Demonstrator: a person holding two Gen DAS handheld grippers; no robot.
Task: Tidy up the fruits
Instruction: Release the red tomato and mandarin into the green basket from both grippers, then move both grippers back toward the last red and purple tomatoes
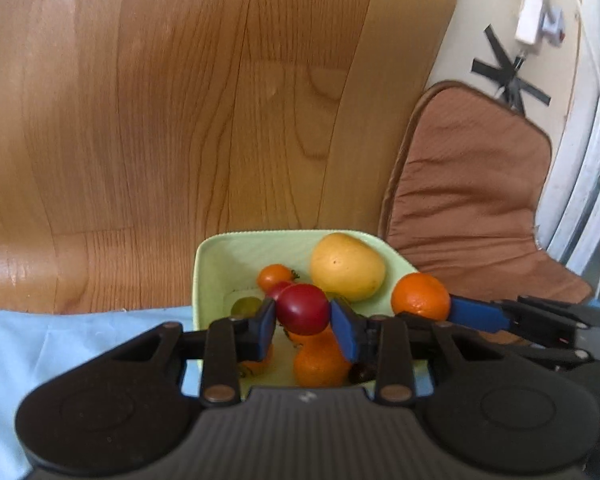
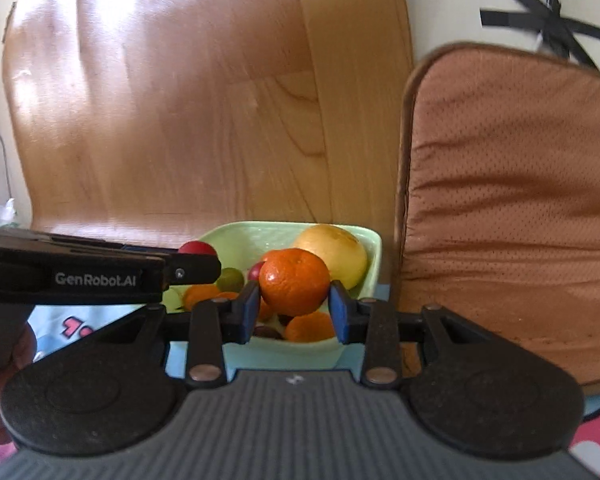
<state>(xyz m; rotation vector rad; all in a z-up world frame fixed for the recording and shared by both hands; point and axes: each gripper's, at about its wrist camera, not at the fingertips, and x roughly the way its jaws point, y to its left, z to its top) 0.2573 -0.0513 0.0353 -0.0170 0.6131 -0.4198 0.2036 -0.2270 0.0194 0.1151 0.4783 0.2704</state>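
While the left gripper (image 1: 303, 316) pinched a red tomato (image 1: 303, 309) and the right gripper (image 2: 294, 307) a mandarin (image 2: 294, 282), wooden flooring (image 1: 160, 120) lay beyond the green bowl (image 1: 208, 268).

Directly below and ahead of both sets of jaws, a pale green bowl (image 1: 208, 264) crowded with a yellow fruit (image 1: 347, 266), oranges (image 1: 320, 362) and small tomatoes (image 1: 274, 276) leaves little bare room inside. The right gripper (image 1: 420, 312), closed on an orange (image 1: 420, 296), hangs just right of the left jaws and blocks passage on that side, while the left gripper (image 2: 196, 258) bars the left of the right jaws. Beyond the bowl a wooden chair back (image 1: 200, 100) walls off the way ahead, a brown cushion (image 1: 468, 184) stands to its right, and light blue cloth (image 1: 60, 344) left of the left jaws lies open.
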